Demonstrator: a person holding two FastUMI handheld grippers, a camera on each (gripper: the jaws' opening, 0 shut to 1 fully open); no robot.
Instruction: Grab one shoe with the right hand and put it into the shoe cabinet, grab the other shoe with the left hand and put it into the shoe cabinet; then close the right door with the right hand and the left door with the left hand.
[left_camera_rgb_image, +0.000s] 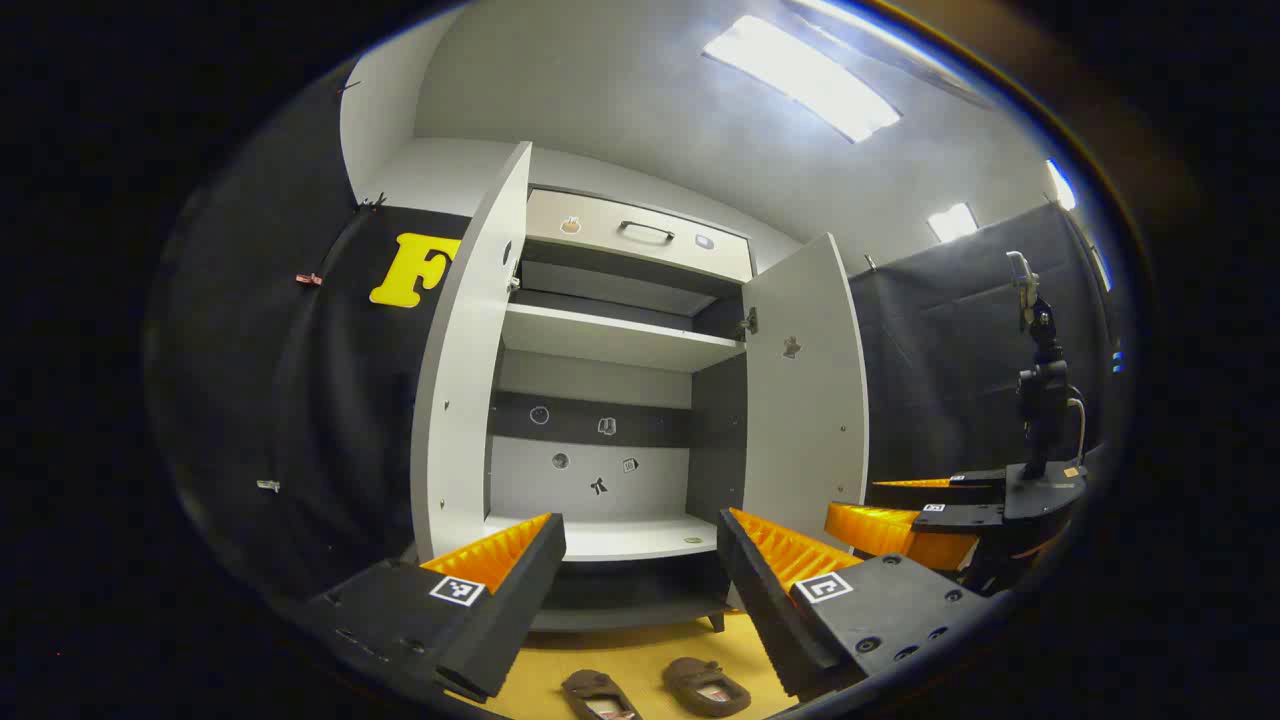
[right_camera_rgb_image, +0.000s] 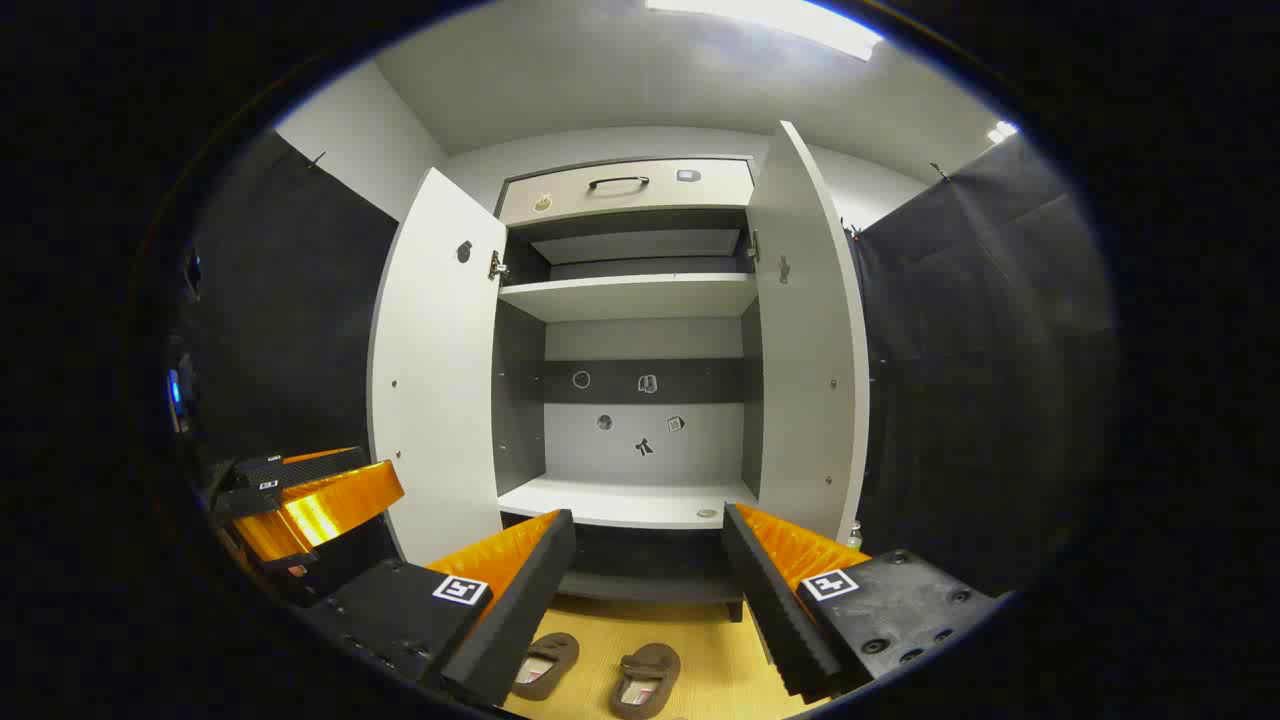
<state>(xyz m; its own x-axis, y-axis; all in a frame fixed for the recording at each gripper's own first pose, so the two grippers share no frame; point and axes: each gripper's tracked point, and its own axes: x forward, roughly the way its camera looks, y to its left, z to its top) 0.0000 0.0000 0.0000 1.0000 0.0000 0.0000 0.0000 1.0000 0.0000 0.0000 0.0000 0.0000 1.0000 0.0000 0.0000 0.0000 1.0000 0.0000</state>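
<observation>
Two brown shoes lie side by side on the yellow floor in front of the cabinet, one (left_camera_rgb_image: 600, 695) left of the other (left_camera_rgb_image: 707, 686); in the right gripper view they are the left shoe (right_camera_rgb_image: 545, 665) and the right shoe (right_camera_rgb_image: 645, 680). The white shoe cabinet (left_camera_rgb_image: 620, 340) stands with its left door (left_camera_rgb_image: 465, 380) and right door (left_camera_rgb_image: 805, 390) swung open, and its shelves are bare. My left gripper (left_camera_rgb_image: 640, 525) is open above the shoes and holds nothing. My right gripper (right_camera_rgb_image: 648, 518) is open too, level with the lower shelf (right_camera_rgb_image: 630, 505). Each gripper shows beside the other: the right gripper (left_camera_rgb_image: 900, 525), the left gripper (right_camera_rgb_image: 310, 505).
A drawer with a dark handle (left_camera_rgb_image: 645, 232) tops the cabinet. Black cloth walls flank it on both sides. A dark stand with a mounted device (left_camera_rgb_image: 1040, 400) rises at the far right. Yellow floor (right_camera_rgb_image: 700, 670) spreads in front of the cabinet.
</observation>
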